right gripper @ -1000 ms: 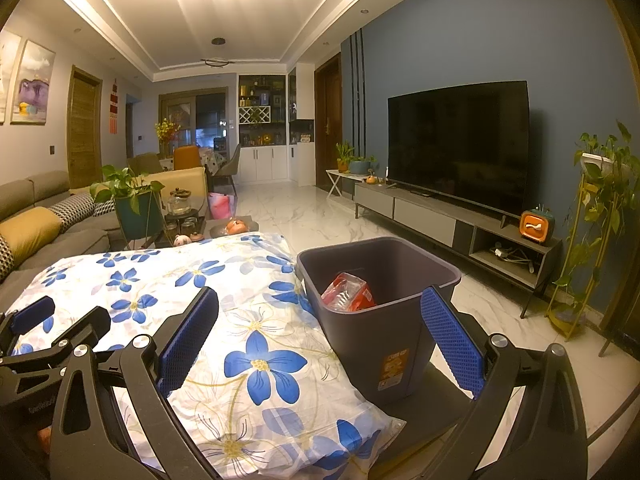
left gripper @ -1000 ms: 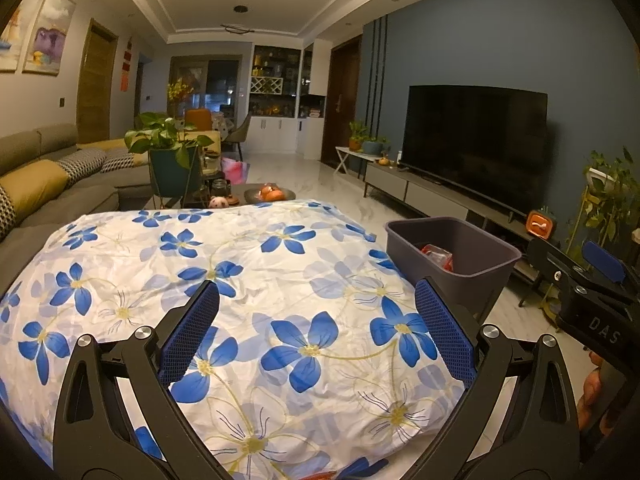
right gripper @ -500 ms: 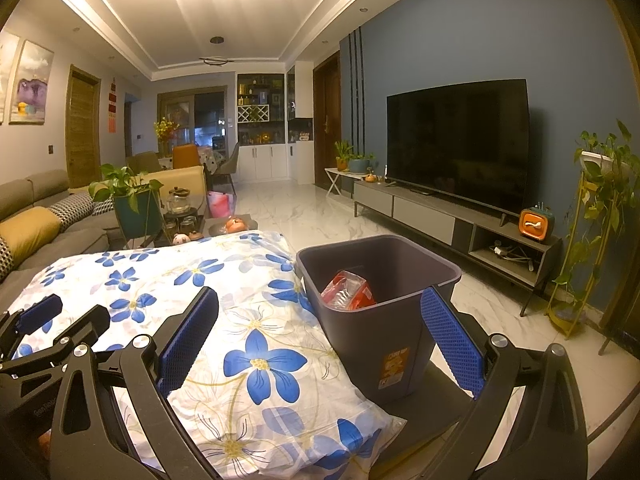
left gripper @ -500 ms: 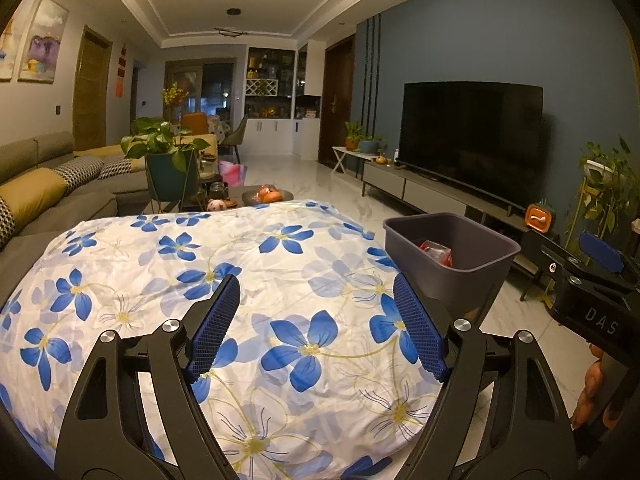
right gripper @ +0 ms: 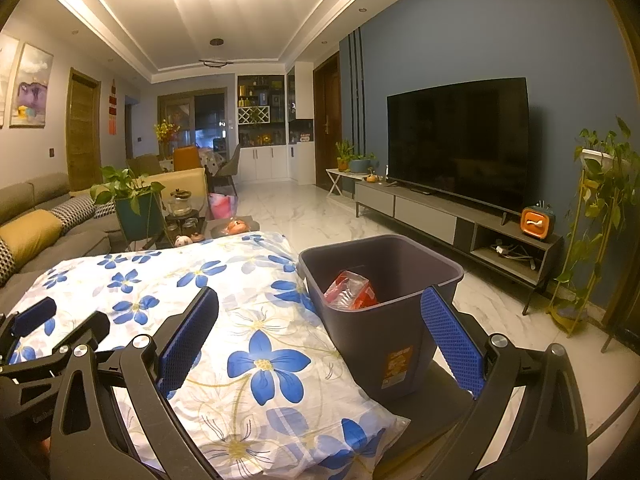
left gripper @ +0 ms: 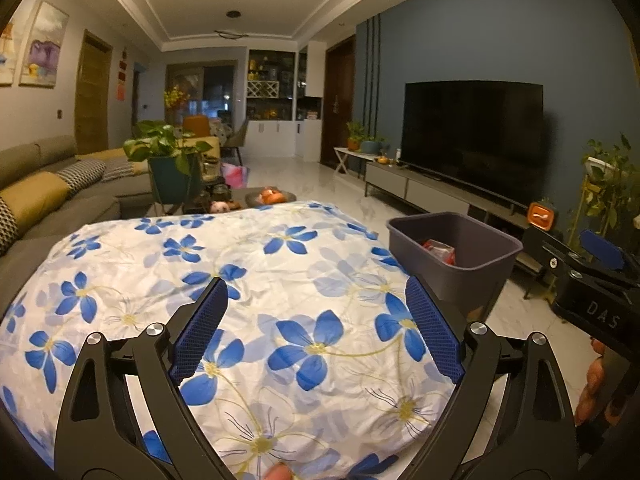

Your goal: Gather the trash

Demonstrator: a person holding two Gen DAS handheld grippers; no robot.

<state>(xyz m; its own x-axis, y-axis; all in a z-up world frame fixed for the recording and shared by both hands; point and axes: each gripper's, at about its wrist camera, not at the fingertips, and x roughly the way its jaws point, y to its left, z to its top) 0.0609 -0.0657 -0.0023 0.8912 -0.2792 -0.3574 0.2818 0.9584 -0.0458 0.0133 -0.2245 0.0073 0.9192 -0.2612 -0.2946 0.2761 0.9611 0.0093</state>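
Note:
A dark grey trash bin [right gripper: 384, 300] stands at the right edge of a table under a white cloth with blue flowers [right gripper: 240, 320]. Red and clear plastic wrapper trash [right gripper: 350, 292] lies inside the bin; it also shows in the left wrist view [left gripper: 438, 249] inside the bin [left gripper: 456, 248]. My left gripper [left gripper: 316, 324] is open and empty above the cloth [left gripper: 240, 280]. My right gripper [right gripper: 320, 336] is open and empty, just short of the bin. I see no loose trash on the cloth.
A sofa with yellow cushions [left gripper: 36, 196] lies to the left. A potted plant [left gripper: 168, 160] and a low table with small items [left gripper: 264, 198] stand beyond the cloth. A TV [right gripper: 460, 140] on a low cabinet [right gripper: 460, 220] and a plant stand [right gripper: 596, 220] line the right wall.
My left gripper's jaws narrowed half a second ago, then opened wider again; its view shifted slightly. The right gripper stayed still and open.

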